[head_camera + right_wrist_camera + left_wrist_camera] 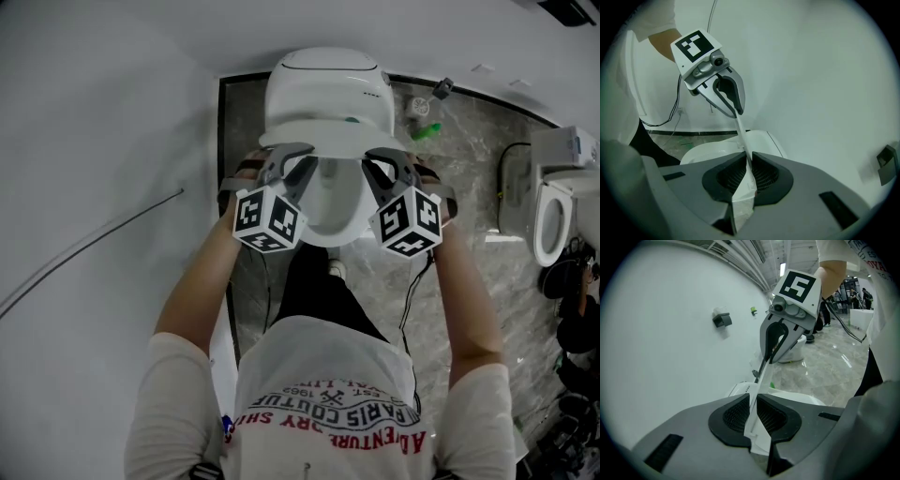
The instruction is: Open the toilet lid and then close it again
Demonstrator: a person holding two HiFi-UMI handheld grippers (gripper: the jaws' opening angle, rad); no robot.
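White wall (94, 141) on the left, grey marble floor (450, 178) on the right, toilet (328, 84) between them. Left gripper (286, 155) is clamped on the left edge of the lid (333, 202), which is lifted off the bowl and tilted. Right gripper (386, 157) pinches the opposite edge the same way

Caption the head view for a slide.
Left gripper and right gripper clamp opposite sides of the raised toilet lid.
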